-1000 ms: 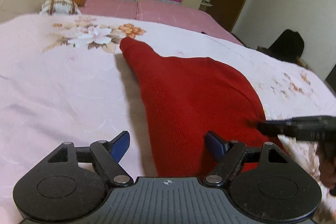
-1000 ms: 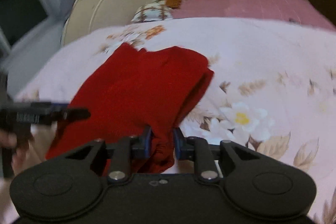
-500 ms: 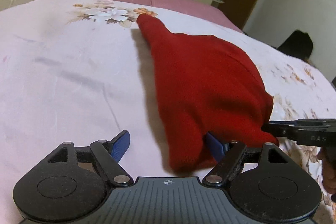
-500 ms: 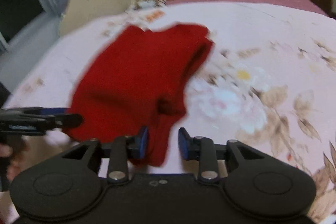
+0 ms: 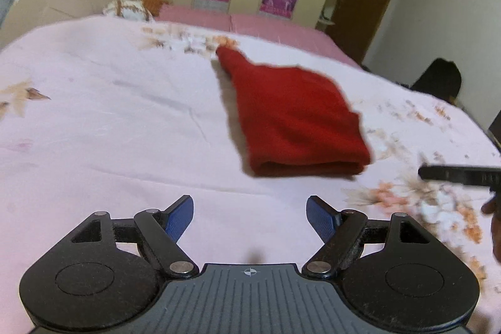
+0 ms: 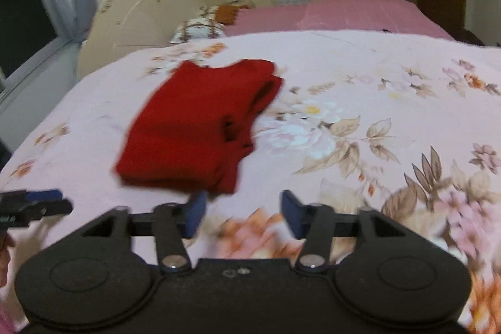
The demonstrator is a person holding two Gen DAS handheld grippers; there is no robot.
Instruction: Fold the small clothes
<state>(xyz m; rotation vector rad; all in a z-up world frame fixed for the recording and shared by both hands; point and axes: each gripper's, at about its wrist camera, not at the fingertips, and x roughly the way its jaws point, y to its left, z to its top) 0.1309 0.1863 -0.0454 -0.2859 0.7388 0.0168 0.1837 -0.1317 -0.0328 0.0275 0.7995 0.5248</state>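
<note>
Lying folded, red garment (image 5: 297,118) shows no legible label.

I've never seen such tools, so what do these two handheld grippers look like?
Each is a black plastic body with two round lobes, silver pivot bolts and angled black linkage arms ending in blue pads. The left gripper has a ribbed grey centre plate with a small crosshair mark; the right gripper has a plain black one.

Bedspread (image 5: 109,130) open all round; red garment (image 5: 297,118) sole obstacle.
</note>
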